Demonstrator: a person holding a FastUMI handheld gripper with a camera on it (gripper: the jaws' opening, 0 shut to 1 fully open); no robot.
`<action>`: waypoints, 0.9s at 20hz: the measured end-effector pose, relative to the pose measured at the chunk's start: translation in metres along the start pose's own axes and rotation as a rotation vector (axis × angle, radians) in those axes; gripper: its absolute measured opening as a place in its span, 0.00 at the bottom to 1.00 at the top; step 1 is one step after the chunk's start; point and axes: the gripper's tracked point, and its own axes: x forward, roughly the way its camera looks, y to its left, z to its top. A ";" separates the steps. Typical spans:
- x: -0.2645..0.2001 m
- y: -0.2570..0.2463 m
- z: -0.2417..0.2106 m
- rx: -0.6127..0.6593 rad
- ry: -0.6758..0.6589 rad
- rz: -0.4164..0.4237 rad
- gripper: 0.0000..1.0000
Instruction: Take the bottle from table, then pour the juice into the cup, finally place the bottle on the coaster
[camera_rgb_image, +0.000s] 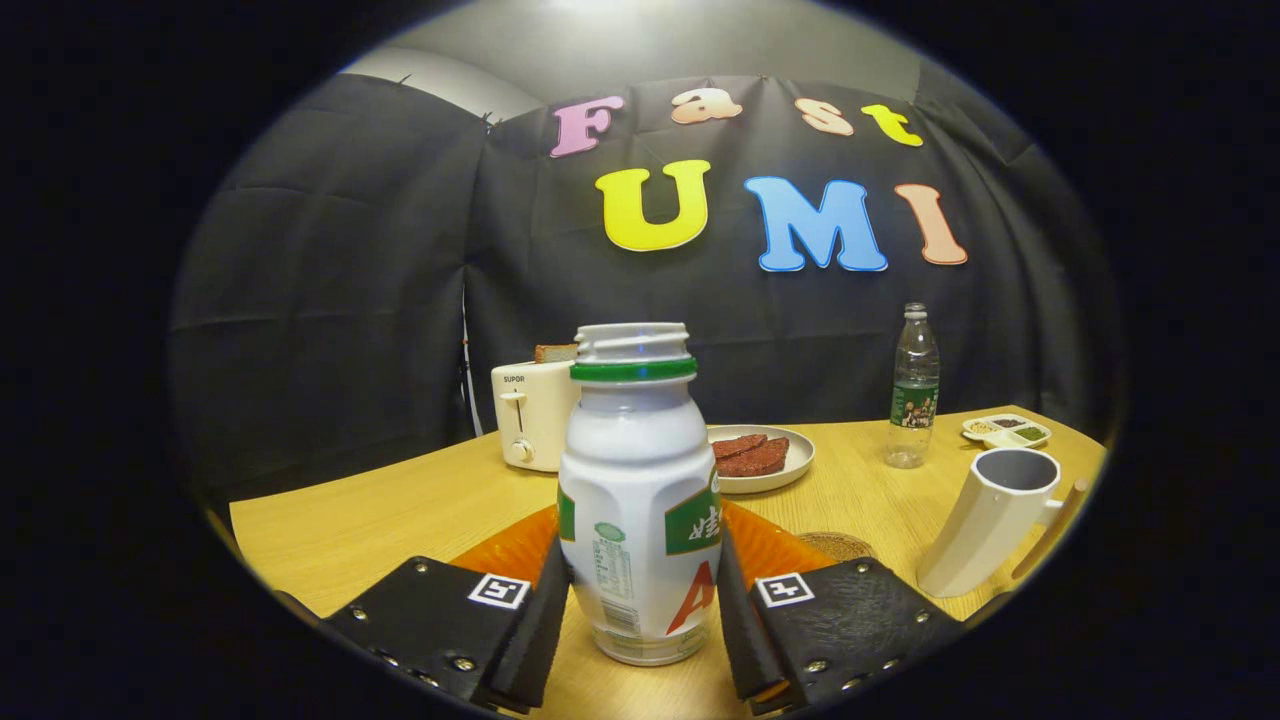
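Observation:
A white juice bottle (637, 500) with a green neck ring and no cap stands upright between my fingers, its base at the table top. My gripper (640, 625) is shut on the bottle, with one finger against each side of its lower body. A white cup (990, 525) with a handle stands beyond my right finger, off to the right, and looks tilted in this fisheye view. A small round woven coaster (836, 545) lies on the table between the bottle and the cup, just past my right finger.
An orange mat (775, 545) lies behind the bottle. Farther back are a white toaster (532, 415) with bread in it, a plate (790, 465) of dark slices, a clear water bottle (913, 390) and a small divided dish (1008, 430). The wooden table (380, 520) ends at the black cloth wall.

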 end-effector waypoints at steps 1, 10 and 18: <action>-0.001 -0.001 0.002 0.003 0.003 -0.007 0.67; -0.008 -0.006 0.026 0.097 -0.021 -0.049 0.67; -0.004 -0.014 0.049 0.396 -0.067 -0.053 0.67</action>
